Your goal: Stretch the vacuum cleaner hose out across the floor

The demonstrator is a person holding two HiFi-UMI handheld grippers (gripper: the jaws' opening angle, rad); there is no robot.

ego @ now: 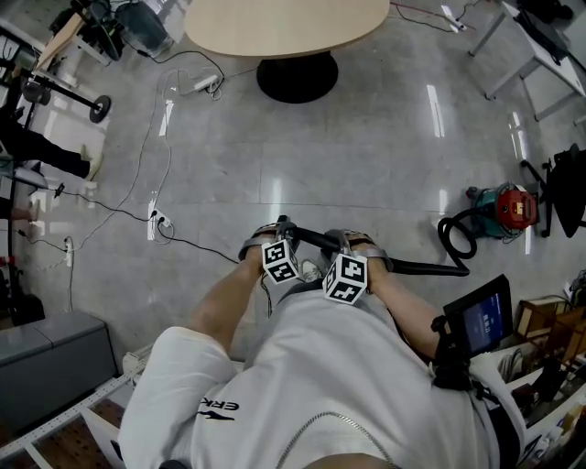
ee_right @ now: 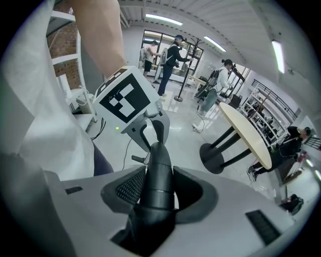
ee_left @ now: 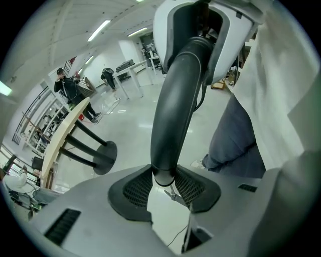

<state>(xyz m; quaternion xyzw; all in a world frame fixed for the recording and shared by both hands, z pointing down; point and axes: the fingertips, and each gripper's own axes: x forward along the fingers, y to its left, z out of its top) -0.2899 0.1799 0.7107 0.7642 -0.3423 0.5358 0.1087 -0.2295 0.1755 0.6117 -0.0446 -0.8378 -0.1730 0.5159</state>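
Observation:
The black vacuum hose (ego: 423,267) runs from my two grippers to the right, loops on the floor and joins the red and teal vacuum cleaner (ego: 505,209). Its rigid black end tube (ee_left: 175,115) lies across both grippers, which sit close together in front of my body. My left gripper (ego: 276,234) is shut on the tube, and its pads (ee_left: 134,186) press on both sides. My right gripper (ego: 353,242) is shut on the same tube (ee_right: 158,170), a little further toward the cleaner. The left gripper's marker cube (ee_right: 128,100) shows just beyond it.
A round wooden table (ego: 284,27) on a black base (ego: 296,78) stands ahead. Power strips and cables (ego: 157,220) trail over the floor at the left. A grey cabinet (ego: 55,357) is at the near left, a tablet screen (ego: 481,321) and shelving at the right. People stand far off.

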